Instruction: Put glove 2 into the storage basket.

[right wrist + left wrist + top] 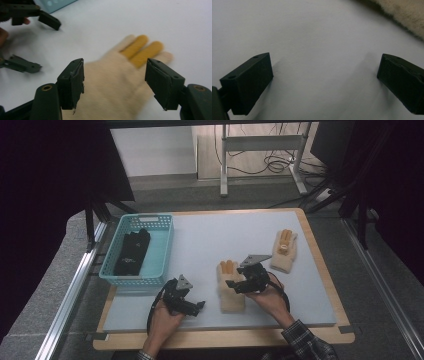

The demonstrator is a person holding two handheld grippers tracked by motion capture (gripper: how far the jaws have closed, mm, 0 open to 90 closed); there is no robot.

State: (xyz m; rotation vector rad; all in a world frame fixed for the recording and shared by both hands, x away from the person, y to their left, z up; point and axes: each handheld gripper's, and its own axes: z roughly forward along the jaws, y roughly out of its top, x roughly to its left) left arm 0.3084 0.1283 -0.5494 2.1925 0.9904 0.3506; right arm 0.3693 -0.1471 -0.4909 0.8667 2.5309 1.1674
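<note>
over the pale smooth table (210, 245), right gripper (115, 82) jaws spread above fuzzy cream glove (110, 87), left gripper (324, 80) jaws spread

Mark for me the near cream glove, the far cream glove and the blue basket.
near cream glove (231, 296): high view, on its palm below the right tongs.
far cream glove (284, 257): high view, on its palm.
blue basket (162, 251): high view, on its right wall.

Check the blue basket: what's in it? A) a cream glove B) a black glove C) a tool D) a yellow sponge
B: the high view shows a black glove lying inside the blue basket, while both cream gloves lie out on the mat.
</note>
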